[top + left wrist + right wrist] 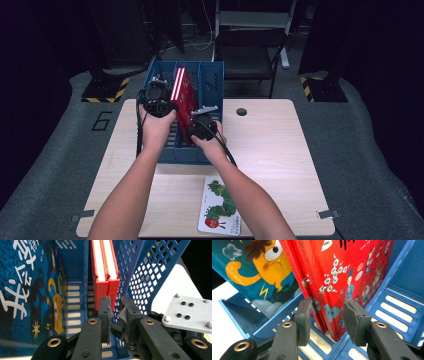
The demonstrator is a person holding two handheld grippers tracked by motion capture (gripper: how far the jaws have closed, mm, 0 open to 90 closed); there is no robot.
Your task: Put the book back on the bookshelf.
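Dark curtains ring the pale surface [280, 150] where my right gripper [325, 312] half-closes around two red books [342, 277] upright in the blue rack [210, 80], left gripper [115, 312] shut empty beside them, so I'd squeeze squarely.

Bright lit table [270, 150], dark surroundings, soft overall, perhaps slight edge blur

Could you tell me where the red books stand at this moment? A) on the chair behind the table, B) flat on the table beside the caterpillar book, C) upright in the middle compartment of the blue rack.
C: the red books stand upright between the dividers of the blue rack, and the right gripper has its jaws around their lower edge.
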